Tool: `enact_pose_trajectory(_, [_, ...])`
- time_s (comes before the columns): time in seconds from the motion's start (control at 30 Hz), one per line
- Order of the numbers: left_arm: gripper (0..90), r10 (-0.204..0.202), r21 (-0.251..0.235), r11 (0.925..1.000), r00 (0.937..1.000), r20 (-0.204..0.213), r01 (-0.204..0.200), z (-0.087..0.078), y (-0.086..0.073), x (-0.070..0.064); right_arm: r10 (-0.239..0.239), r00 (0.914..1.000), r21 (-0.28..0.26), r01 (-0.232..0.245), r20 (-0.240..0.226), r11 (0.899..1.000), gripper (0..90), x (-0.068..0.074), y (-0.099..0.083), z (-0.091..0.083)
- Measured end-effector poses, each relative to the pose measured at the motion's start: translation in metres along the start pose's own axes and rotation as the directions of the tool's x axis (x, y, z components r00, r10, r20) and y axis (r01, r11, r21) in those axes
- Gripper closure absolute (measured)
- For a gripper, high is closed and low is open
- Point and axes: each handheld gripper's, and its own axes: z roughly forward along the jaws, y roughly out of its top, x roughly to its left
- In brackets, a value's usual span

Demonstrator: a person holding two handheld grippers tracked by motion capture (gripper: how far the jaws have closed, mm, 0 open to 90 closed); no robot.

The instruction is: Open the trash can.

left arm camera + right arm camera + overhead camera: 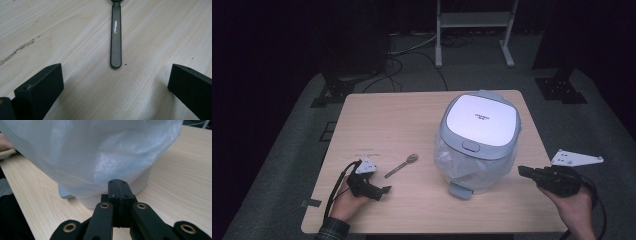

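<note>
The spoon (116, 37) is seen straight ahead of the wide-open left gripper (115, 87), handle end nearest, in line with it; the right gripper (117, 195) is clenched empty.

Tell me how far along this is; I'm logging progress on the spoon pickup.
Nothing looks done yet: the spoon lies flat on the table. In hand: the left gripper is open, its jaws either side of the handle end, not touching. The right gripper is shut near the rice cooker. Closing and lifting remain.
</note>
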Motion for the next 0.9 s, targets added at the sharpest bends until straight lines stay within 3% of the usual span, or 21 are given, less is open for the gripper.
enact_pose_trajectory(0.57, [0.0,0.001,0.000,1.0000,1.0000,0.001,-0.001,0.000,0.000,0.000,-0.013,0.9987,-0.077,0.009,-0.049,0.997,89.7,0.007,0.039,-0.020])
enact_pose_trajectory(0.9, [0.0,0.000,-0.002,1.0000,1.0000,0.000,0.000,0.000,0.000,0.000,-0.044,0.9931,-0.168,0.025,-0.108,0.985,89.8,0.014,0.064,-0.043])
